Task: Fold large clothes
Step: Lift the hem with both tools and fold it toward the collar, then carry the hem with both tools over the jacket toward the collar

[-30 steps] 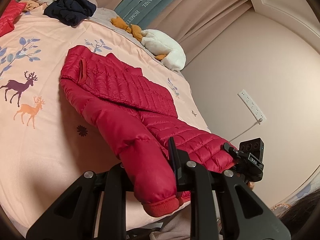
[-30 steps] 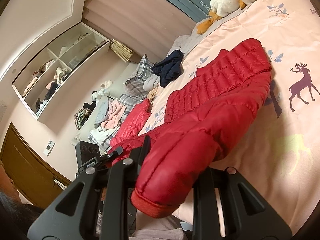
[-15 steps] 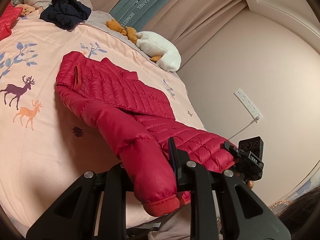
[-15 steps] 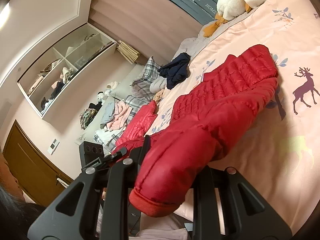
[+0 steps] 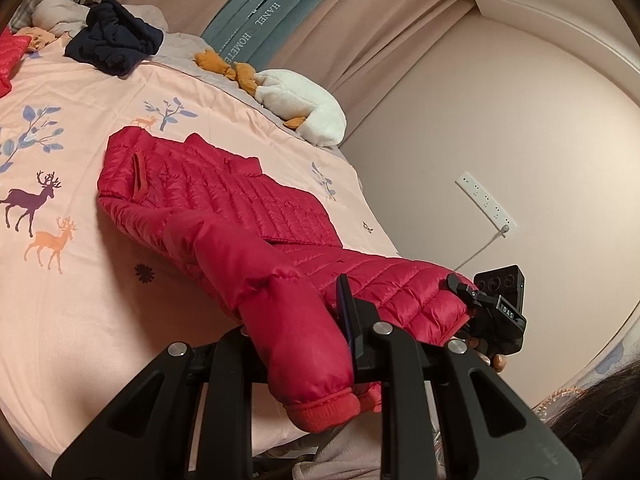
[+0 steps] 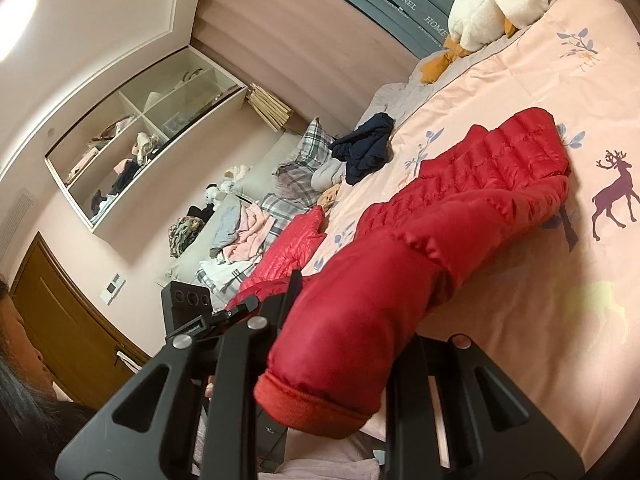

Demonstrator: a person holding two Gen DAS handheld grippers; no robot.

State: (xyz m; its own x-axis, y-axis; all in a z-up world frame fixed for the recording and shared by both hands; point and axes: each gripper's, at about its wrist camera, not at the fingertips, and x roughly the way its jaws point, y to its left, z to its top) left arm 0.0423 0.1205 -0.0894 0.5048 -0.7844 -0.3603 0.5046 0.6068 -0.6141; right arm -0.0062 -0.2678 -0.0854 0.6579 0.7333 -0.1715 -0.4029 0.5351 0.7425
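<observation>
On the pink bed lies the red jacket, collar end toward 11 o'clock in the left wrist view, hem end lifted off the sheet toward the near edge. Each gripper pinches a sleeve: the left gripper is clamped on the left cuff, which hangs out below its fingers, and the right gripper is clamped on the right cuff likewise. In the left view the right gripper shows at 3 o'clock, at the jacket's far corner.

Several things could spoil the fold. Puffy, slick shell fabric may creep out of a narrow pinch if the sleeves are pulled hard, dropping one side. Only the sleeves are held, I judge, so carrying them toward the collar could drag the body across the sheet and bunch it rather than crease it cleanly. Uneven travel of the two hands would skew the fold line. Near the edge, slack hem could slide off the bed. The dark clothes and plush at 12 o'clock sit well apart.
</observation>
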